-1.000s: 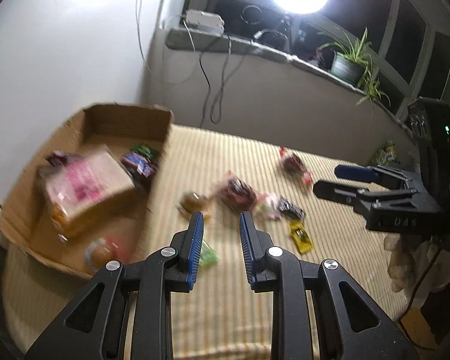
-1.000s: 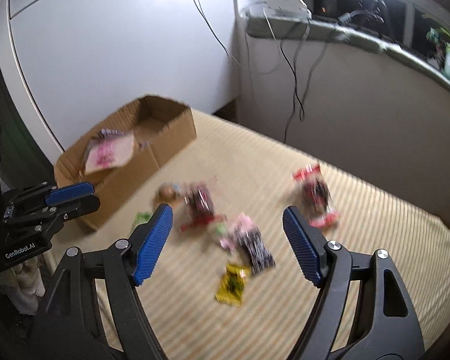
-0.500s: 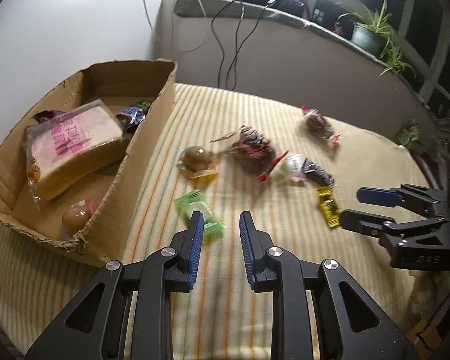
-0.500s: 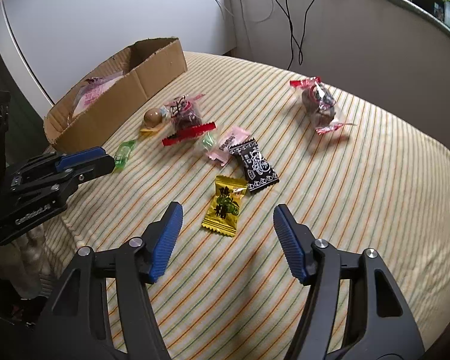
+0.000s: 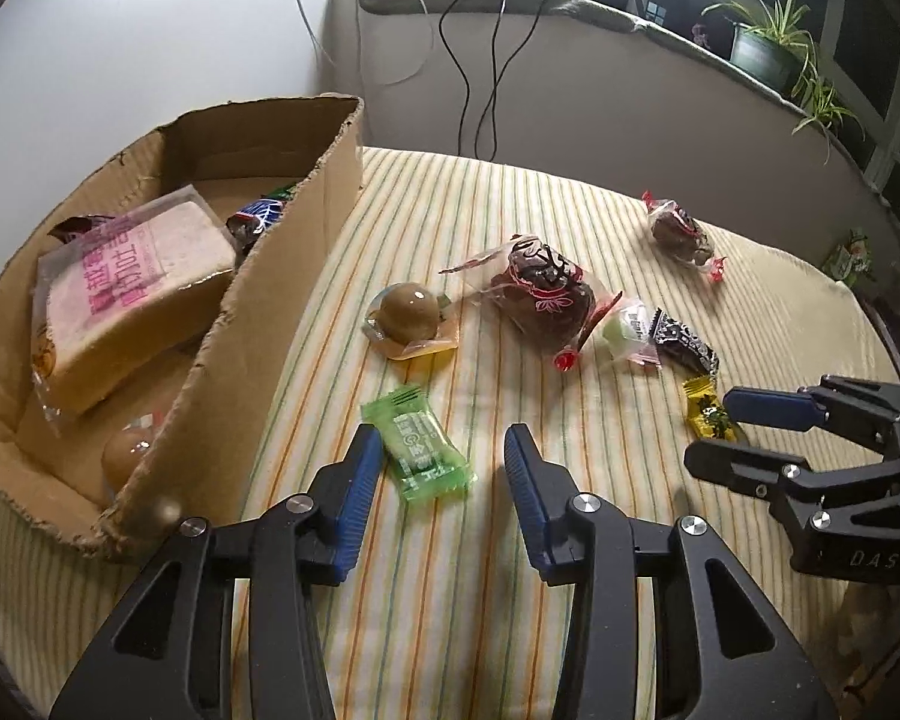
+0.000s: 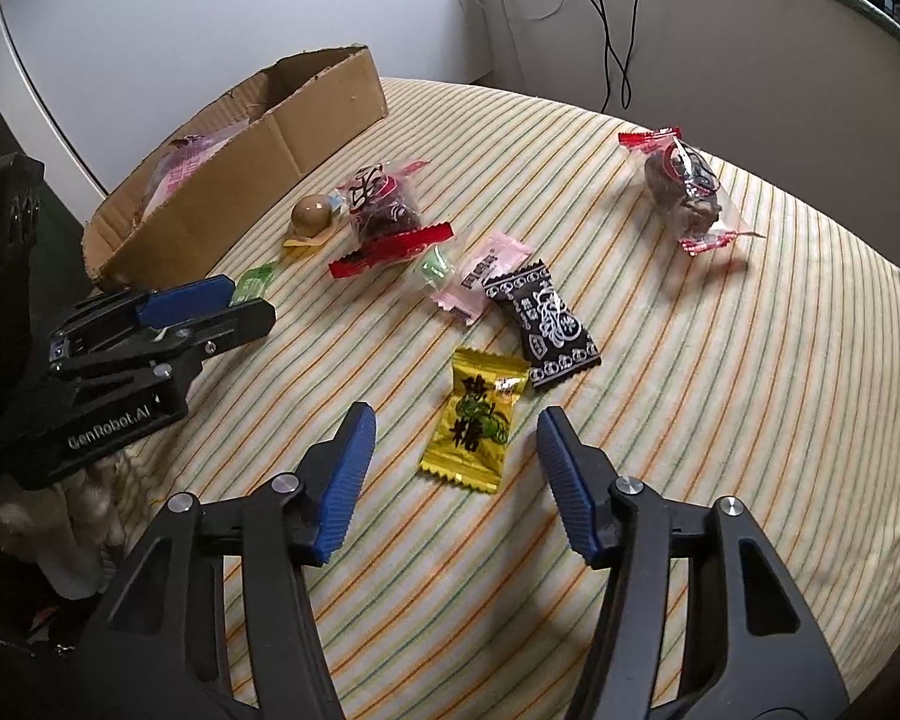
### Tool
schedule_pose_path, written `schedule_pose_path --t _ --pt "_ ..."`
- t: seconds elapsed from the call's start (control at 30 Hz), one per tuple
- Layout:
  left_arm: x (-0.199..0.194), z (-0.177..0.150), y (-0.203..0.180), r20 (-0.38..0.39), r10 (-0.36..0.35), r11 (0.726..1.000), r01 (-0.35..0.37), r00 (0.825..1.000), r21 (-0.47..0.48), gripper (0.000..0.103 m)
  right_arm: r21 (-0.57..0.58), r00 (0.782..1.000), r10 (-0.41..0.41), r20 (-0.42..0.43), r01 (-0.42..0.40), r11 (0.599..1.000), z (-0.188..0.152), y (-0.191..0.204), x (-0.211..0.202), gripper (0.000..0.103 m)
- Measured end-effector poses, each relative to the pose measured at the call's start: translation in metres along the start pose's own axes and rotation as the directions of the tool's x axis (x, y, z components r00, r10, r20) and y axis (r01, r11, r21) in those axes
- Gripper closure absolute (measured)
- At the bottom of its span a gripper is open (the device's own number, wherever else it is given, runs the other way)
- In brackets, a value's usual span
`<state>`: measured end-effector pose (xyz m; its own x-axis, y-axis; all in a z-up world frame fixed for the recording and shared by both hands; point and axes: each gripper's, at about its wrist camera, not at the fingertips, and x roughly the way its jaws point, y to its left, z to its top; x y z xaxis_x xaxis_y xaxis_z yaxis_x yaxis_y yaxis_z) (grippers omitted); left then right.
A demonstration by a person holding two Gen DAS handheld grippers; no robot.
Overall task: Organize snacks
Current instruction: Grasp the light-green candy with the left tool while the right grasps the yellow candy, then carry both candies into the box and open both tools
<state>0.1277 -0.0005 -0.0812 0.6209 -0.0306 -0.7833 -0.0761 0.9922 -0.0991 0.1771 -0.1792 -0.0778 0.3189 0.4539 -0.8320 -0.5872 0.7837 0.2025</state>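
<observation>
Several wrapped snacks lie on a striped cloth (image 5: 450,600). My left gripper (image 5: 441,456) is open, low over a green candy (image 5: 417,443) that lies between its fingers. My right gripper (image 6: 455,441) is open around a yellow candy (image 6: 474,420). Further off lie a black candy (image 6: 543,315), a pink candy (image 6: 486,267), a brown egg pack (image 5: 411,318) and two dark red-edged packs (image 5: 540,294) (image 6: 684,189). A cardboard box (image 5: 282,276) at the left holds a bread pack (image 5: 126,276) and other snacks.
The right gripper shows in the left wrist view (image 5: 744,432). The left gripper shows in the right wrist view (image 6: 234,300). A white wall, a ledge with cables (image 5: 474,60) and a potted plant (image 5: 762,48) stand behind. The cloth's edge drops off at the right.
Both grippers have come down and forward toward the cloth. The left gripper has opened from nearly shut. The right one now brackets the yellow candy.
</observation>
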Motion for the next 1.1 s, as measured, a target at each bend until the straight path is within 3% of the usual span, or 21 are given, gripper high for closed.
schedule_pose_path --t 0.17,0.3,0.4,0.8,1.1 --pt "0.007 0.001 0.0 -0.004 -0.001 1.0 0.001 1.0 0.002 0.065 -0.041 0.999 -0.049 -0.001 0.049 0.998 0.005 0.006 0.004 0.059" --pt "0.009 -0.001 0.0 0.003 -0.003 1.0 0.003 1.0 0.008 0.081 -0.085 0.995 -0.1 0.004 0.1 0.991 0.005 0.011 0.004 0.068" --pt "0.008 -0.001 0.0 0.006 -0.004 1.0 0.004 1.0 0.02 0.081 -0.092 0.994 -0.111 0.007 0.111 0.989 0.005 0.011 0.004 0.077" --pt "-0.012 -0.002 -0.002 0.034 -0.053 0.998 0.052 0.998 0.03 0.082 -0.052 0.997 -0.076 0.01 0.076 0.996 0.002 0.009 -0.011 0.079" --pt "-0.041 0.004 0.007 0.094 -0.083 0.997 0.081 0.992 0.018 0.082 -0.065 0.995 -0.072 0.063 0.076 0.995 0.01 0.024 -0.04 0.079"
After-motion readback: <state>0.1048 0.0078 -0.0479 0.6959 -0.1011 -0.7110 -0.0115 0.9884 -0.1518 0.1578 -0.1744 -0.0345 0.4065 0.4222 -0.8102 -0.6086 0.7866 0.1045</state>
